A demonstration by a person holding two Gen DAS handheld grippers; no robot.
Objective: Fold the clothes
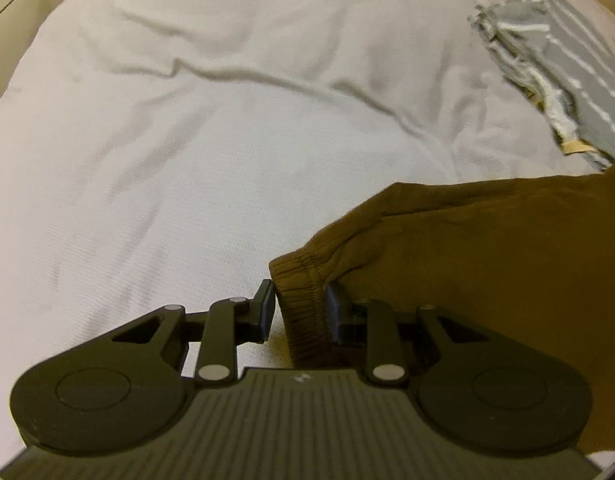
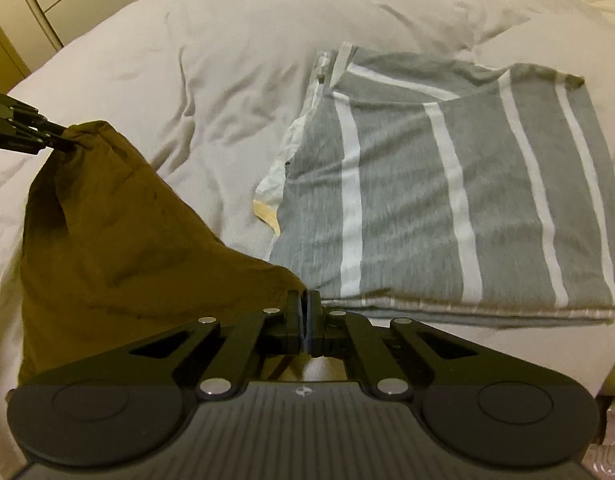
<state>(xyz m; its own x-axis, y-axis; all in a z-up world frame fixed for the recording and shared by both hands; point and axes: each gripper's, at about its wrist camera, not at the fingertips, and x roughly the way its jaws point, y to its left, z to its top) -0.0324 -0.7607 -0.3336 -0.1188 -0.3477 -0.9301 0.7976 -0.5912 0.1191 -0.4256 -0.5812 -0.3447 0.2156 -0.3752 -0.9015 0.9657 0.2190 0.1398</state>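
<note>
The brown garment [image 2: 119, 240] was held lifted over the white bedsheet [image 1: 187, 120], stretched between both grippers. Its elastic hem was pinched by the left gripper [image 1: 301, 312], and another edge was clamped in the tightly closed right gripper [image 2: 304, 316]. A folded grey striped garment [image 2: 447, 200] lay just beside it.

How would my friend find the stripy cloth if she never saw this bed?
Start at the big white bed. Look on it beside the brown garment held up by the two grippers. The folded cloth lies flat there, and it alone is grey with white stripes.
</note>
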